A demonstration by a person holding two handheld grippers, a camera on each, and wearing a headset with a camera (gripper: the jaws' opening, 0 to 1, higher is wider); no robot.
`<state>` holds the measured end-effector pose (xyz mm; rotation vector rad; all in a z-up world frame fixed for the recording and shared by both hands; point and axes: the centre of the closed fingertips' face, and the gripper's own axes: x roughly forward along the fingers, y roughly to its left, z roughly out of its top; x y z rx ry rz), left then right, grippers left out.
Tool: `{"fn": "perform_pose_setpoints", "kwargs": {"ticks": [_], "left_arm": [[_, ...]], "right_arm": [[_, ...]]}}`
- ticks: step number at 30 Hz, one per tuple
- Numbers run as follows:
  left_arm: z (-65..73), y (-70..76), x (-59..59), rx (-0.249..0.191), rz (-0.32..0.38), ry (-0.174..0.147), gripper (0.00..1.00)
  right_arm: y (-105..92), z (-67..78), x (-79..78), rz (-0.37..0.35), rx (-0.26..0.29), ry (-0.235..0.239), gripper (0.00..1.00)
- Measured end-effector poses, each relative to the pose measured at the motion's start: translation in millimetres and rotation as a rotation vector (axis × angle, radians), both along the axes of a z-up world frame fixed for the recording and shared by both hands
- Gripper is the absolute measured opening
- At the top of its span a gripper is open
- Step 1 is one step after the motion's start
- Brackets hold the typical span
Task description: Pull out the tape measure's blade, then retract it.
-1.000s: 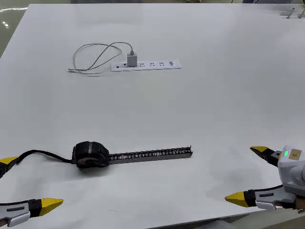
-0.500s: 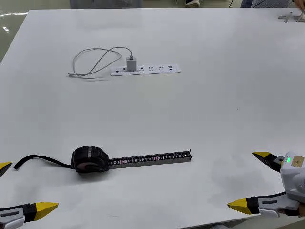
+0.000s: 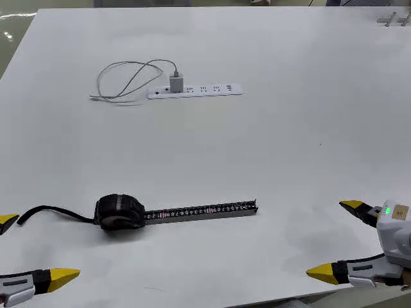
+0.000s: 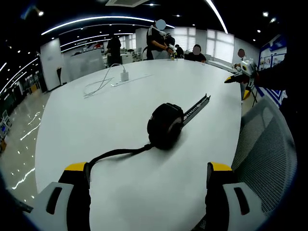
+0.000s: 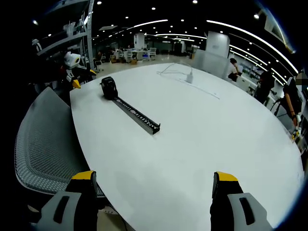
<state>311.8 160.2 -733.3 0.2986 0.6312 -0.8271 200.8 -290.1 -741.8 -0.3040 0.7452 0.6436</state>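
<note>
Your head view looks steeply down from the table's (image 3: 276, 147) near edge, with the tape (image 3: 120, 212) low in frame and mid-distance. Your left gripper view sits low and close behind the tape's case, facing along the blade, with the right gripper (image 4: 237, 86) beyond the tape. Your right gripper view faces the blade tip from farther off, with the left gripper (image 5: 83, 78) past the tape. All three views share the tape.

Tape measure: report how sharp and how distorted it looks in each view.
Head view: tape measure sharp, undistorted, evenly lit. Left gripper view: its case large and crisp, while fisheye bows the table edge. Right gripper view: small and far, blade nearly straight, markings too small to read.
</note>
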Motion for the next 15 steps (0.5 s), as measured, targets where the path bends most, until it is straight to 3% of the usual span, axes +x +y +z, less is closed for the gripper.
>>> {"fn": "perform_pose_setpoints", "kwargs": {"ticks": [3, 15], "left_arm": [[-5.2, 1.1, -2.6, 0.001, 0.001, 0.032, 0.99], [-2.7, 2.6, 2.3, 0.017, 0.009, 0.006, 0.99]], "right_arm": [[0.7, -0.8, -1.8, 0.005, 0.0, 0.008, 0.99], [0.7, -3.6, -6.4, 0.018, 0.004, 0.034, 0.99]]}}
